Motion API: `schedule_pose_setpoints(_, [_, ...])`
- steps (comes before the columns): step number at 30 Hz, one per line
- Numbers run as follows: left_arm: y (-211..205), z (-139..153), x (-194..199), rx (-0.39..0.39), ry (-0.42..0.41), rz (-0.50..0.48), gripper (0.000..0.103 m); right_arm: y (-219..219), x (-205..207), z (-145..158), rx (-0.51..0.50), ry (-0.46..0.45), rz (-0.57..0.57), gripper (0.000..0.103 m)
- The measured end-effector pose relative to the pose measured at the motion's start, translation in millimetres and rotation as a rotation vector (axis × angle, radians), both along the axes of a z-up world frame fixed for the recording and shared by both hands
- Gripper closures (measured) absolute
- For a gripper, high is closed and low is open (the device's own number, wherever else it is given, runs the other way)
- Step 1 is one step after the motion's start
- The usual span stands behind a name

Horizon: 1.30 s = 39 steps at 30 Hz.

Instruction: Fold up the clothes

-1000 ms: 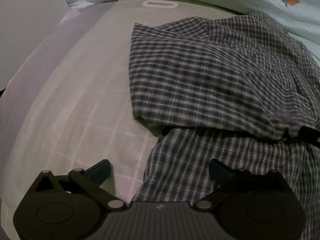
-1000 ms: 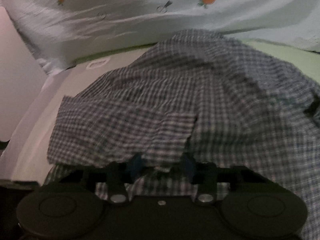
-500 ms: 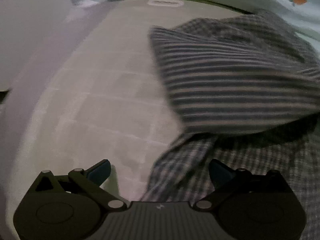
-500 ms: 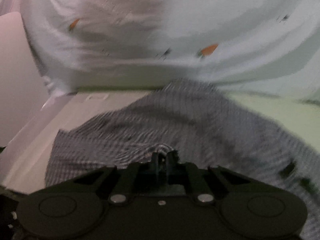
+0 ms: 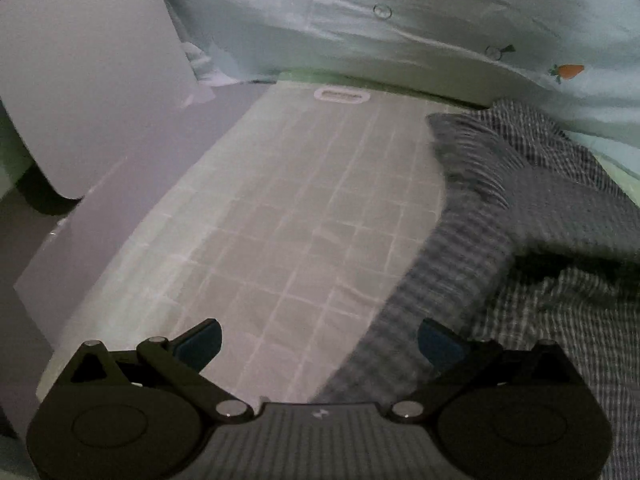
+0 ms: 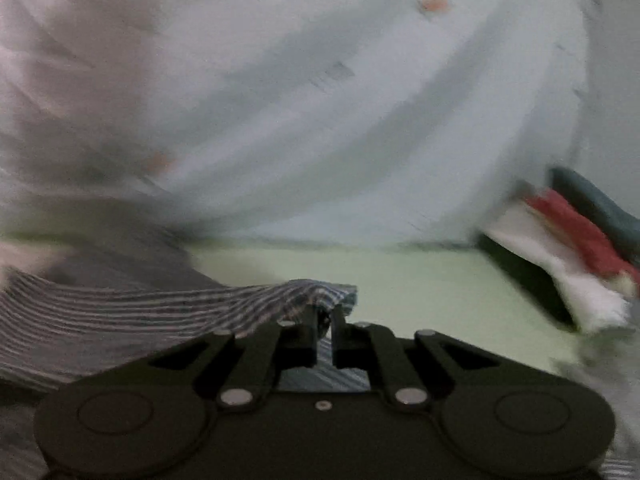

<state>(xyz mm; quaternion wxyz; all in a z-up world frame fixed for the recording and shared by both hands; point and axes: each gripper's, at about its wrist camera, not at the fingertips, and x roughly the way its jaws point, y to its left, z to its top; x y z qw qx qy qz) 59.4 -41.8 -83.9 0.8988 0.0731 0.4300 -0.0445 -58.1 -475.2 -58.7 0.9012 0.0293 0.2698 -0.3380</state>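
A blue-and-white checked shirt [image 5: 520, 216] lies bunched along the right side of a pale gridded folding board [image 5: 304, 208]. My left gripper [image 5: 320, 340] hangs open above the board's near end, with nothing between its fingers; its right finger is over the shirt's edge. In the right wrist view my right gripper [image 6: 323, 316] is shut on a fold of the checked shirt [image 6: 120, 312], which trails away to the left, lifted above a light green sheet [image 6: 440, 280]. That view is blurred by motion.
A light blue quilt with carrot prints [image 5: 400, 28] rises behind the board. A white panel [image 5: 88, 80] stands at the left. A stack of folded white, red and dark clothes [image 6: 576, 248] sits at the right of the green sheet.
My right gripper closed on the shirt's edge and pulled it up and to the right. The shirt slid off the board toward the right. My left gripper stayed open.
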Motion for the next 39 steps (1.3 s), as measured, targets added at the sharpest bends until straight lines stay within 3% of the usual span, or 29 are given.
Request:
schedule_pose_setpoints(3, [-1.6, 9.5, -21.9, 0.024, -0.028, 0.016, 0.000, -24.3, -18.4, -16.3, 0.067, 0.034, -0.043, 0.090])
schedule_pose_setpoints(4, [-0.7, 13.0, -29.8, 0.029, -0.031, 0.022, 0.000, -25.2, -23.9, -18.3, 0.069, 0.035, -0.053, 0.079])
schedule_pose_setpoints(5, [0.4, 16.2, -37.7, 0.034, -0.033, 0.028, 0.000, -23.1, -29.0, -19.1, 0.076, 0.027, -0.056, 0.057])
schedule_pose_setpoints(7, [4.2, 20.6, -53.2, 0.053, -0.032, 0.035, 0.000, -17.5, -39.2, -20.4, 0.100, 0.002, -0.058, 0.034])
schedule_pose_setpoints(9, [8.7, 22.4, -65.5, 0.064, -0.024, 0.038, 0.000, -9.5, -47.7, -21.8, 0.130, -0.027, -0.053, 0.019])
schedule_pose_setpoints(10, [10.6, 22.7, -70.5, 0.068, -0.018, 0.040, 0.000, -2.0, -49.9, -22.4, 0.150, -0.047, -0.039, 0.000])
schedule_pose_setpoints(17, [45.9, 10.9, -79.4, 0.039, -0.011, 0.016, 0.000, 72.8, -56.5, -21.6, 0.276, -0.152, 0.011, 0.000])
schedule_pose_setpoints(20, [72.6, 2.7, -71.2, 0.014, -0.005, -0.025, 0.000, 124.4, -60.3, -21.8, 0.267, -0.172, 0.005, 0.000])
schedule_pose_setpoints(24, [106.5, -0.9, -60.5, 0.006, -0.005, -0.118, 0.000, 204.5, -60.2, -27.6, 0.259, -0.158, -0.041, 0.000])
schedule_pose_setpoints(33, [171.9, 3.7, -44.2, -0.007, 0.001, -0.256, 0.000, 353.0, -20.4, -52.3, 0.422, -0.094, 0.050, 0.001])
schedule_pose_setpoints(39, [193.9, -2.9, -39.6, -0.018, 0.022, -0.300, 0.000, 406.2, 3.2, -64.4, 0.493, -0.054, 0.152, 0.037])
